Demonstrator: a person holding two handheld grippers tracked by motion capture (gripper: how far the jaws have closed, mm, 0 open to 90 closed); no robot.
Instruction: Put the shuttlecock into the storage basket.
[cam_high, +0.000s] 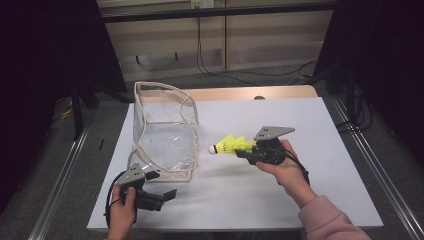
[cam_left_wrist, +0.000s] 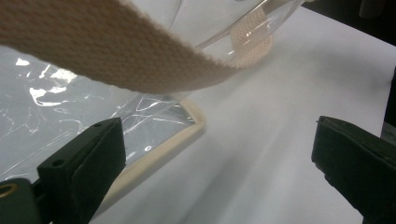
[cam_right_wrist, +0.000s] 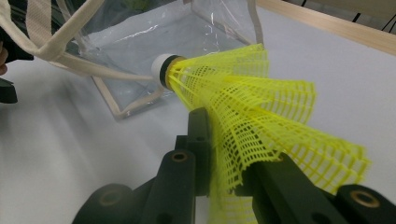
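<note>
A yellow shuttlecock (cam_high: 232, 145) is pinched by its skirt in the right claw (cam_high: 248, 148), held above the bench (cam_high: 310, 130) beside the clear bag (cam_high: 165, 132). The left claw (cam_high: 167, 195) is spread, probably near the bag's hem. Next, the bag's mouth must be reached, cork first.

Seen along the right gripper (cam_right_wrist: 224, 186), the yellow shuttlecock (cam_right_wrist: 247, 116) has its skirt pinched out of sight between the jaws, its lower mesh cut by the bottom edge. In the left gripper view, the clear bag (cam_left_wrist: 70, 107) and its blurred cloth strap (cam_left_wrist: 116, 51) run off the top and left edges.
</note>
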